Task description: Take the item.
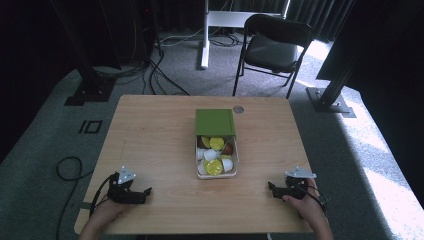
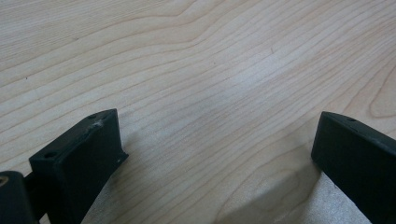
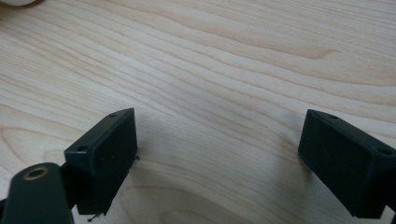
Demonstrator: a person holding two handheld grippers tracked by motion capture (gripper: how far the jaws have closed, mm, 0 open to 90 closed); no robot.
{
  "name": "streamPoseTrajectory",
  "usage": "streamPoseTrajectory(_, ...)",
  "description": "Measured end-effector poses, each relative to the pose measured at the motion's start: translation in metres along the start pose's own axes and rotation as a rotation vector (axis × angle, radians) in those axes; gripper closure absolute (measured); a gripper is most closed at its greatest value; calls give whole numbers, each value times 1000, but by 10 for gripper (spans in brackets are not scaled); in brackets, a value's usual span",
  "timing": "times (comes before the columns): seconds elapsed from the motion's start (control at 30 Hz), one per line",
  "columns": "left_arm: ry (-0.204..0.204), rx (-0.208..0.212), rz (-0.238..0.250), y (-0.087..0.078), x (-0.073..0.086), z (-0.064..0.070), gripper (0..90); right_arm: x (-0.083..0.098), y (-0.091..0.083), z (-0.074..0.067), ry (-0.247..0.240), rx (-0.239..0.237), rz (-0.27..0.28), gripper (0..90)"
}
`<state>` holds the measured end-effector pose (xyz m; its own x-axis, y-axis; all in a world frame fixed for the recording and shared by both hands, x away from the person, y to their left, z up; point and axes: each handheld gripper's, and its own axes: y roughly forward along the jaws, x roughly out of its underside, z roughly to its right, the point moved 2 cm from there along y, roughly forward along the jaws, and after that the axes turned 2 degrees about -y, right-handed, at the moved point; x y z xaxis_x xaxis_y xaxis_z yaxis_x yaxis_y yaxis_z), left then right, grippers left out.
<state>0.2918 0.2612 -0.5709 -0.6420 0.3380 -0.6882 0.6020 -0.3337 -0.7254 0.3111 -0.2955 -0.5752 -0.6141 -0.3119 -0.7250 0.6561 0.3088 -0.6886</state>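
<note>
The box sits near the middle of the table, a touch toward one o'clock from its centre. It is a small pale tray packed with little capsules, yellow-green, white and brown; at this size I take them for coffee pods, though I can't be sure. Its green lid covers only the far end, lying at twelve o'clock of the capsules and leaving most of them bare.

As I judge it, nothing has been started on the capsules: all lie inside the tray, none is on the wood, and neither of my claws has anything in it. Everything that involves lifting, sorting or shutting the lid is yet to do.

My left claw rests at about seven o'clock from the box, near the table's near edge, jaws spread wide over bare grain. My right claw lies at about five o'clock, just as wide, nothing between its jaws. Both are well apart from the box.

The table is pale wood with flowing grain, with a small round disc at one o'clock of the lid. Beyond it, grey carpet, loose black cables at eleven o'clock, a black folding chair at one o'clock, a white desk leg at twelve, and dark curtains behind.
</note>
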Motion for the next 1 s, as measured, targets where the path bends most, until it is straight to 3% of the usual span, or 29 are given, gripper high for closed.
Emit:
streamPoseTrajectory(0.77, -1, -2, 0, 0, 0, 0, 28, 0, 0, 0, -1, 1, 0, 115)
streamPoseTrajectory(1.0, -2, -2, 1, 0, 0, 0, 28, -1, 1, -6, 10, 11, -2, 115)
